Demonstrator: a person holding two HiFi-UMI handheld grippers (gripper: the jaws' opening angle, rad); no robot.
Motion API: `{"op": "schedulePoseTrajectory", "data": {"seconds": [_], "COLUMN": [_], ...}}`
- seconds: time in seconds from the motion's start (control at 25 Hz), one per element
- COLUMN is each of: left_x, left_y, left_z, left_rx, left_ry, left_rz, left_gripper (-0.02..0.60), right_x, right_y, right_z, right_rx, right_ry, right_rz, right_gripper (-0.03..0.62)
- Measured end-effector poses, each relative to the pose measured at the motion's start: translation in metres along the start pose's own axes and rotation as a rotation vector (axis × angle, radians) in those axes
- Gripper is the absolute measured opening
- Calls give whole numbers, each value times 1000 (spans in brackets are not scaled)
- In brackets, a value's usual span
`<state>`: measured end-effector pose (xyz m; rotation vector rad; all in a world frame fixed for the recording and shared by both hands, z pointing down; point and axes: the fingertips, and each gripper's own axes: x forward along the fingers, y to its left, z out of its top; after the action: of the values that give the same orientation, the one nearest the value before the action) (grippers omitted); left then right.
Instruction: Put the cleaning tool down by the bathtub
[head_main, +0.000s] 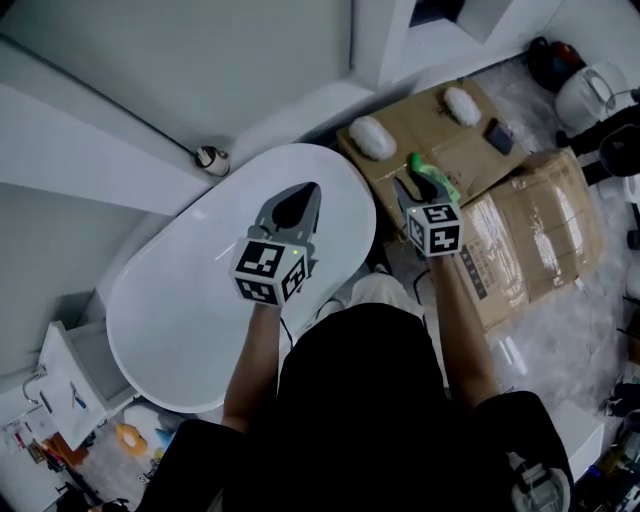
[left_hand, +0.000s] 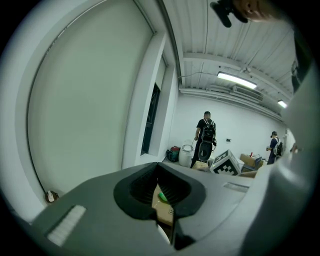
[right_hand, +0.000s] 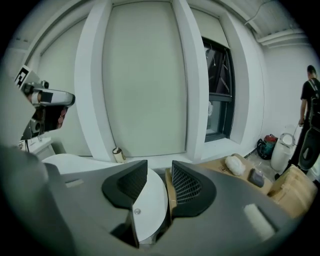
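Little of the green cleaning tool shows. In the head view, green slivers poke out at 11 and 4 o'clock of the right hand-held gripper, which covers the rest. Its shape, and whether it touches that gripper, cannot be told. It lies over the flattened cardboard, just beside the rim of the bathtub at the tub's 2 o'clock end.

The right gripper view shows none of the tool. There the right hand-held gripper is released, jaws apart, with only white tub rim and a cardboard edge in the gap. The left hand-held gripper hangs over the basin, clenched tip to tip on nothing. Through the slot behind its tips, the left gripper view catches a green speck against cardboard.

The tub's far rim runs close to the wall at 11 o'clock, where a small round fitting sits on the ledge. Boxes crowd the floor from 1 to 3 o'clock, carrying two white fluffy pads and a dark block. The person's body hides the near rim at 5 o'clock. The bare basin stretches from centre toward 8 o'clock.
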<state>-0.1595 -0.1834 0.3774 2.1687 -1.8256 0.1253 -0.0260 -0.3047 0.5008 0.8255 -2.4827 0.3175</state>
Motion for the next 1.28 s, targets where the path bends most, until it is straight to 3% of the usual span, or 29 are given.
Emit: {"op": "schedulePoseTrajectory", "data": {"seconds": [0.52,0.96,1.28], "left_x": [-75,-103,-112], "left_y": [-43,-64,-84], "left_z": [-30,-19,-3], "left_rx": [26,51,72], "left_ry": [19,-16,-55], "left_rz": [-142,-169,-173], "left_gripper": [-2,-2,-2], "right_x": [-116,-170,-202], "right_y": [123,150,160], "right_z": [14,29,49], "right_rx": [24,42,-15], "right_ry": [-162,-254,-309], "right_rz": [-26,-37,-26], "right_gripper": [144,140,122]}}
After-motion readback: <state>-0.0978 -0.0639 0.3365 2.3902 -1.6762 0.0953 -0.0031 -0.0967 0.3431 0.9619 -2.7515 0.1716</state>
